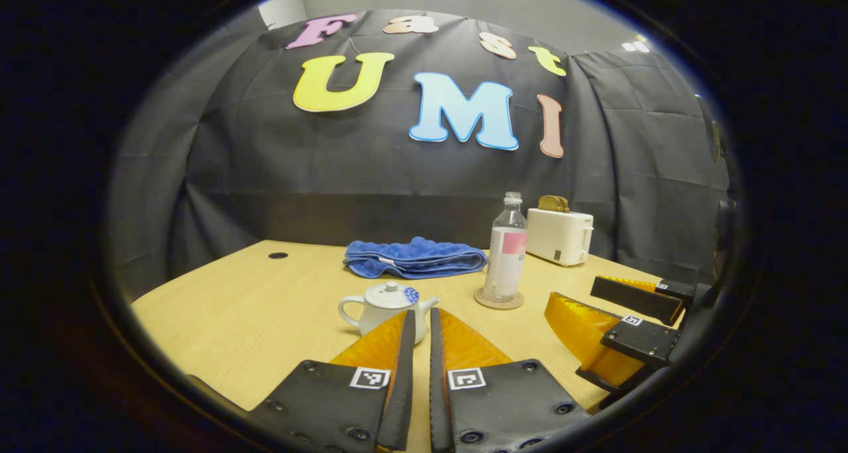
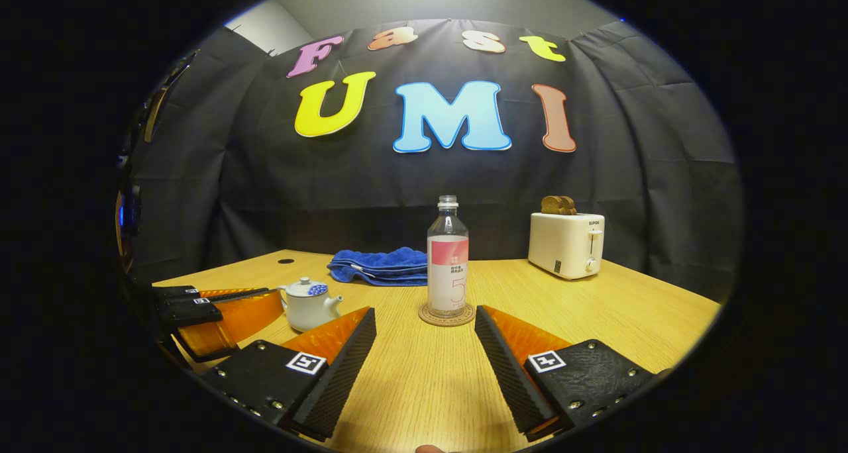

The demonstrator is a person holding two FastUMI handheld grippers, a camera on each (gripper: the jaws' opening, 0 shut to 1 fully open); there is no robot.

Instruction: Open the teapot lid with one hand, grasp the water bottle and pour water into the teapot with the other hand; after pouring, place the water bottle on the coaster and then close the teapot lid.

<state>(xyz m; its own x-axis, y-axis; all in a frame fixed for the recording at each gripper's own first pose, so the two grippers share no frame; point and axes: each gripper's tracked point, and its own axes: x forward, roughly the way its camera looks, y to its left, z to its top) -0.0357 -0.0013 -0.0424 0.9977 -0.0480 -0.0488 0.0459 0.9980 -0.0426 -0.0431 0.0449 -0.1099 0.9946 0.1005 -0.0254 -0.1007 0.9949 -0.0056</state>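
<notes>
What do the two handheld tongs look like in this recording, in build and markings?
The left tongs and the right tongs are built alike: each has two long wedge-shaped fingers with ridged inner faces, mounted on dark textured plates fastened with round screws. Every plate carries a small square black-and-white marker tag. No cables can be seen on them.

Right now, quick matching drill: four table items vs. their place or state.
Things:
1. water bottle
2. teapot
3. towel
4. toaster

Place or state:
A. folded, lying behind the teapot
B. holds bread slices in its slots
C. stands upright on the coaster
D. lid on, spout towards the bottle

Pairs: 1-C, 2-D, 3-A, 4-B
</notes>
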